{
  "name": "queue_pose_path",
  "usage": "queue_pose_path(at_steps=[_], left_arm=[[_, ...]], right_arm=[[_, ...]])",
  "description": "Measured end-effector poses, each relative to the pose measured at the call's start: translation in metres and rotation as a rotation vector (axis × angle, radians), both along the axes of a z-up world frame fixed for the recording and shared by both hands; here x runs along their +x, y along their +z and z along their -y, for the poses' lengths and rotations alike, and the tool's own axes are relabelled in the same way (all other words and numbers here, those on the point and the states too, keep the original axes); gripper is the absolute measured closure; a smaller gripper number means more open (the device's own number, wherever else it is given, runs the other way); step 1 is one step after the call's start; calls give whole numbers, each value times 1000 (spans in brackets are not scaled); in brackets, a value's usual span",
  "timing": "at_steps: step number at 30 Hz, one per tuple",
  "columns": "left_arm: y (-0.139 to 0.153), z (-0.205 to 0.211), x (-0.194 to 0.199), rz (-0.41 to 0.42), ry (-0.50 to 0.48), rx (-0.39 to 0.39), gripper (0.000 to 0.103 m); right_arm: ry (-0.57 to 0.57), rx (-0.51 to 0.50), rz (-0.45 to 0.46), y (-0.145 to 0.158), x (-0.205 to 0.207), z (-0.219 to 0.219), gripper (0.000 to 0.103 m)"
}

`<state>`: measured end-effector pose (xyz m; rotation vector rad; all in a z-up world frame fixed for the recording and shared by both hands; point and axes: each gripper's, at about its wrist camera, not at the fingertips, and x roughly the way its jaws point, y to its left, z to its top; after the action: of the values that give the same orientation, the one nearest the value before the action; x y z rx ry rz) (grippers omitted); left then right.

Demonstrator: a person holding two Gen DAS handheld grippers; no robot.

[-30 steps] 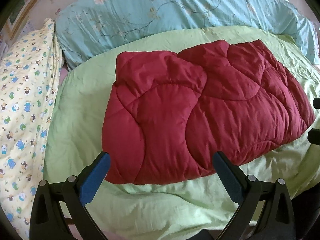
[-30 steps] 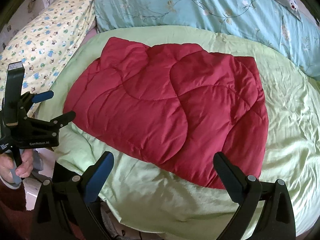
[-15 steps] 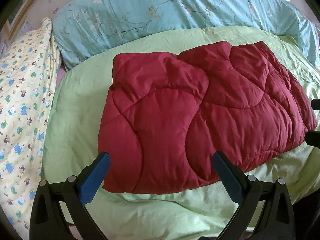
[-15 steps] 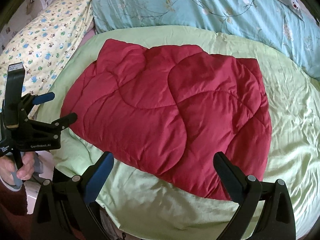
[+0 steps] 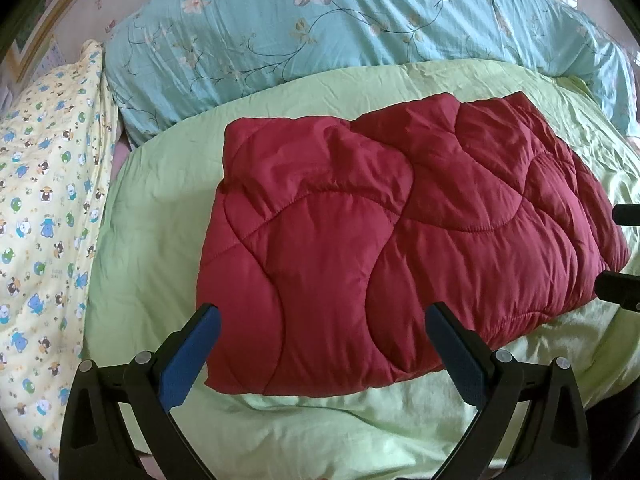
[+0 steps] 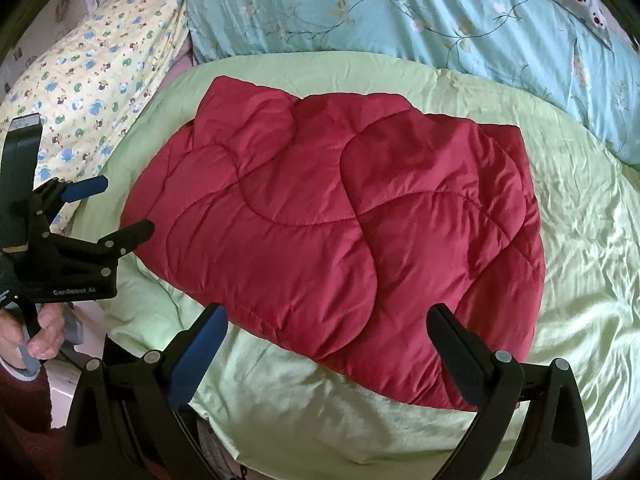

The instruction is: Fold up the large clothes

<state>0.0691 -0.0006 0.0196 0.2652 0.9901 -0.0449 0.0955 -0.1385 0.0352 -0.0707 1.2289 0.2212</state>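
The red quilted garment (image 5: 400, 236) lies folded on the green bedsheet (image 5: 152, 240). The left hand-held gripper (image 5: 320, 340) and the right hand-held gripper (image 6: 326, 338) are both wide open, holding nothing. A shallow pinch may catch only the top layer, so the fold can slip apart.

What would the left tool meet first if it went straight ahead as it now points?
Most likely the near edge of the folded red quilted garment; the open left tool points at it, though depth is unclear.

A bed in daylight: green sheet (image 5: 168, 208), floral blue duvet (image 5: 360, 28) (crumpled), yellow cartoon-print bedding (image 5: 44, 184)
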Motion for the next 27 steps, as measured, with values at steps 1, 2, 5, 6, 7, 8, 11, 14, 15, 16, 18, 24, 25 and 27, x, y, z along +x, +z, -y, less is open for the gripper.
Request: queue_pose_path(at_steps=[1,2,5,6,7,8,11,14,15,16,18,24,25,27], left_arm=[[0,0,0,0,-1,1,1],[0,0,1,0,-1,1,1],[0,0,1,-1,-1,1,1],[0,-1,1,-1,-1,0,1],[0,-1,1,-1,0,0,1],[0,-1,1,-1,-1,0,1],[1,-1,2,0,0,-1,1],[1,-1,3,0,-2,1,1],[1,0,3,1,-3,2,1],[1,0,4,1,-4,3,1],[2,1,3,2,-3,3,1],[2,1,4,3,-3,4,1],[1,1,4,3,-2,4,1],[2,1,5,3,-1,3,1]], right_arm=[[1,0,-2,-1,0,0,2],[1,-1,-3,-1,0,-1,2],[3,-2,-8,-2,1,-1,2],[3,-3,-9,-3,1,-1,2],[4,-3,-9,-3,1,-1,2],[5,-3,-9,-3,1,-1,2],[5,-2,-7,-2,1,-1,2],[7,0,-2,-1,2,-1,2],[7,-1,-1,-1,2,-1,2],[6,-2,0,-1,2,-2,2],[6,-3,1,-1,2,-1,2],[4,-3,2,0,4,-1,2],[4,-3,2,0,4,0,2],[3,-2,3,0,5,0,2]])
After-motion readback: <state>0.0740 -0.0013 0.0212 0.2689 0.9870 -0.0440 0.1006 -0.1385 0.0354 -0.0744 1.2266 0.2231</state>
